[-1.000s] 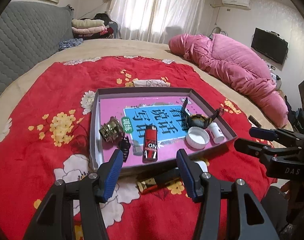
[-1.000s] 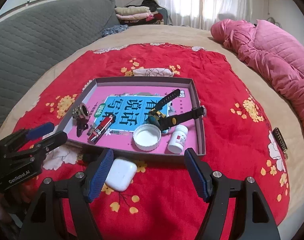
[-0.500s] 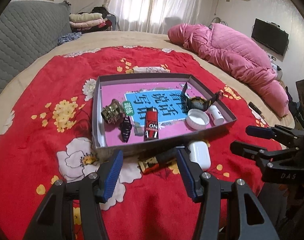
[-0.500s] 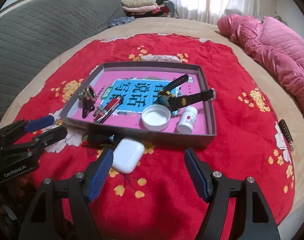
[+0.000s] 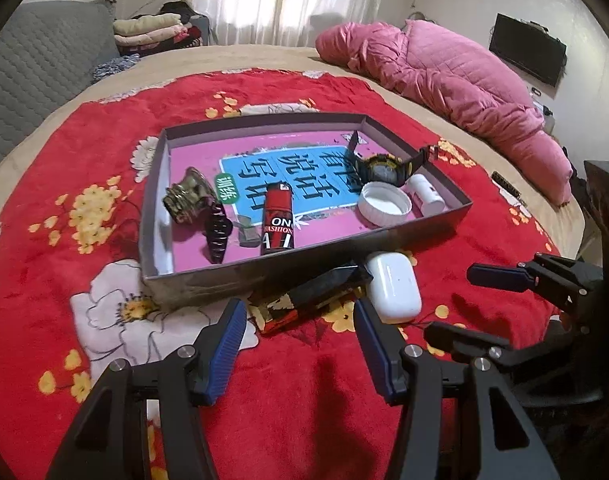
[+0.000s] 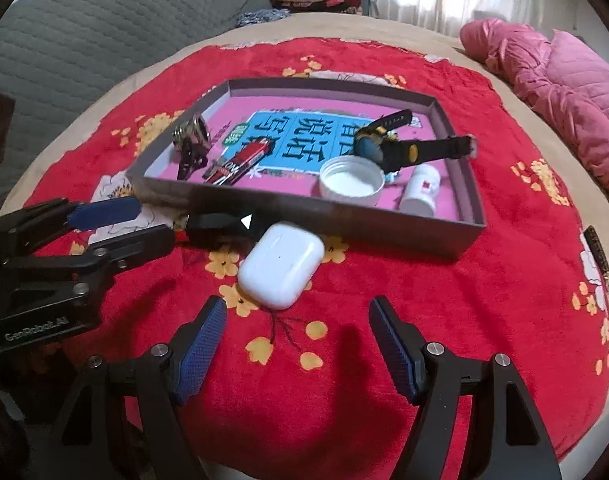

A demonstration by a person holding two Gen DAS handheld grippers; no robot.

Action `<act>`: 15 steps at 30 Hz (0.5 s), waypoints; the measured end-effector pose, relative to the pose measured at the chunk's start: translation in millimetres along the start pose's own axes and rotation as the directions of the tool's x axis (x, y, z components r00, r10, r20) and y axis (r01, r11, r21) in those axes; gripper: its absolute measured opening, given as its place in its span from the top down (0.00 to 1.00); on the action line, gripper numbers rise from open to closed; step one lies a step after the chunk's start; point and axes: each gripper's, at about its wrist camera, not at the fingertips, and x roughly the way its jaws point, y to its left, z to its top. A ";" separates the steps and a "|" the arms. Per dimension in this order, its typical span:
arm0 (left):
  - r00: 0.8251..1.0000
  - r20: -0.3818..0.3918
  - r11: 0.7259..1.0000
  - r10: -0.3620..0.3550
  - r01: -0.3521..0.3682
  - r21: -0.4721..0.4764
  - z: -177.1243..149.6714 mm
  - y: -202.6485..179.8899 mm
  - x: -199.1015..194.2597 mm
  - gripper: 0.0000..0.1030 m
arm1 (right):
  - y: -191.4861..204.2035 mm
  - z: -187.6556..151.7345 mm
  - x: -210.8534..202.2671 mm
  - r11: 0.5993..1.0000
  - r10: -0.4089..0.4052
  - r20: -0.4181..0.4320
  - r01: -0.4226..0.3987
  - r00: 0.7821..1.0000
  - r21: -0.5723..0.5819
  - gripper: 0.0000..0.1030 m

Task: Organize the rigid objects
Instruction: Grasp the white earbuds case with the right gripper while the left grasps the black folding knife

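Observation:
A grey shallow box [image 5: 264,276] [image 6: 384,224] with a pink lining lies on the red flowered blanket. It holds a red lighter [image 5: 278,220], a black watch [image 5: 380,168], a white lid [image 5: 384,208], a small white bottle [image 5: 424,196], a camouflage roll [image 5: 184,198] and a black clip [image 5: 218,236]. Outside its near wall lie a white earbud case [image 5: 392,286] [image 6: 282,264] and a black-and-red lighter [image 5: 304,300] [image 6: 214,224]. My left gripper [image 5: 298,340] stands open just short of that lighter. My right gripper [image 6: 298,344] is open just below the earbud case.
A pink quilt [image 5: 444,76] is heaped at the back right of the bed. Folded clothes [image 5: 152,28] sit at the far end by a grey padded headboard [image 6: 104,28]. A small dark strip [image 6: 598,248] lies near the blanket's right edge.
Both grippers have sunk and come nearer to the bed; the box, earbud case and loose lighter loom larger. Jaws stayed as wide as before. Nothing was picked up.

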 end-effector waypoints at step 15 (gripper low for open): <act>0.998 0.005 0.997 -0.064 0.064 -0.051 5.5 26.9 14.5 0.46 | 15.7 12.4 45.8 0.996 -0.076 0.023 0.075 0.997 0.046 0.27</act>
